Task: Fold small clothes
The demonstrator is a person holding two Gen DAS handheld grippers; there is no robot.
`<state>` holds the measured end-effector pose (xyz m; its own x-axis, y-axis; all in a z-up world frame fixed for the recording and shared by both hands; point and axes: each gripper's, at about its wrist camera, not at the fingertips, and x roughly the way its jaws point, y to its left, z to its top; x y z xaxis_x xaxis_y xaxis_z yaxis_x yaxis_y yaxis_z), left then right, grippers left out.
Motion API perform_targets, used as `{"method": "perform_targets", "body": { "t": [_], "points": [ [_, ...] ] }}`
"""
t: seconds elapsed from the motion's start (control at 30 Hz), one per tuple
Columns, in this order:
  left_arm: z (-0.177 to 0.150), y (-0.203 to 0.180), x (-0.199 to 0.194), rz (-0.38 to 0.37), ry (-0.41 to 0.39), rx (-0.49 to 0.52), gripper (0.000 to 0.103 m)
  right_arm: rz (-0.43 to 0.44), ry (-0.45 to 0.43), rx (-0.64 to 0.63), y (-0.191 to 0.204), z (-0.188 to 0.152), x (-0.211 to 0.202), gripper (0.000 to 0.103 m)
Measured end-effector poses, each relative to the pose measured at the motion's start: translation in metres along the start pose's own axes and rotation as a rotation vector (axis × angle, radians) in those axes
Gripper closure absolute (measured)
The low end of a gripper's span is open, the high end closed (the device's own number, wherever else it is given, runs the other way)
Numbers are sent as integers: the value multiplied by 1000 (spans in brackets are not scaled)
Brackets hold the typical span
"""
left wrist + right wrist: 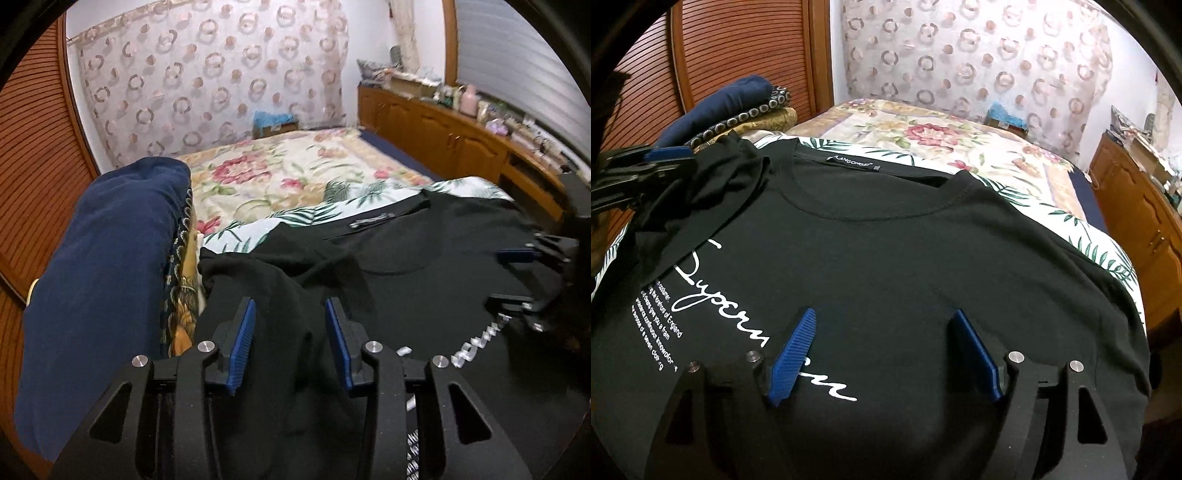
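A black T-shirt (886,258) with white script lettering lies face up on a leaf-print cloth (1089,240) on the bed, collar away from me. Its left sleeve (701,195) is folded in over the chest. My left gripper (290,314) is open, its blue pads either side of the bunched sleeve fabric (288,295); it also shows at the left edge of the right wrist view (646,170). My right gripper (884,321) is open and empty just above the shirt's chest; it shows at the right edge of the left wrist view (517,273).
A stack of folded clothes topped by a navy piece (103,277) sits left of the shirt, against a slatted wooden door (738,55). A floral bedspread (277,173) stretches beyond. Wooden cabinets (443,129) with clutter run along the right wall.
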<state>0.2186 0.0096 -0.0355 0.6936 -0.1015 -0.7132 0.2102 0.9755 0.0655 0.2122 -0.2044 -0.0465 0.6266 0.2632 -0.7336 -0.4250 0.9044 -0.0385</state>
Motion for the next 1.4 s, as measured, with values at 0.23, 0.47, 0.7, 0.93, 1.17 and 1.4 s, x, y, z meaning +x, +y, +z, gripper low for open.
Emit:
{"method": "perform_targets", "body": {
  "t": [0.23,0.47,0.7,0.93,1.17,1.4],
  "points": [
    [-2,-2,16,22,69,24,83,-3,2,0,-4,0,2,23],
    [5,13,-18,41,-36,4,100,-3,1,0,-5,-1,3,22],
    [22,66,-78,110,-226,-126,100,-2,1,-2,-6,-1,3,21],
    [13,102,-62,151,-181,-193,100,-2,0,-1,-8,-2,3,21],
    [-1,105,-57,135,-157,-222,90,-2,0,-1,-8,-2,3,20],
    [-13,101,-86,105,-221,-200,60,0,-1,-2,-9,-2,3,20]
  ]
}}
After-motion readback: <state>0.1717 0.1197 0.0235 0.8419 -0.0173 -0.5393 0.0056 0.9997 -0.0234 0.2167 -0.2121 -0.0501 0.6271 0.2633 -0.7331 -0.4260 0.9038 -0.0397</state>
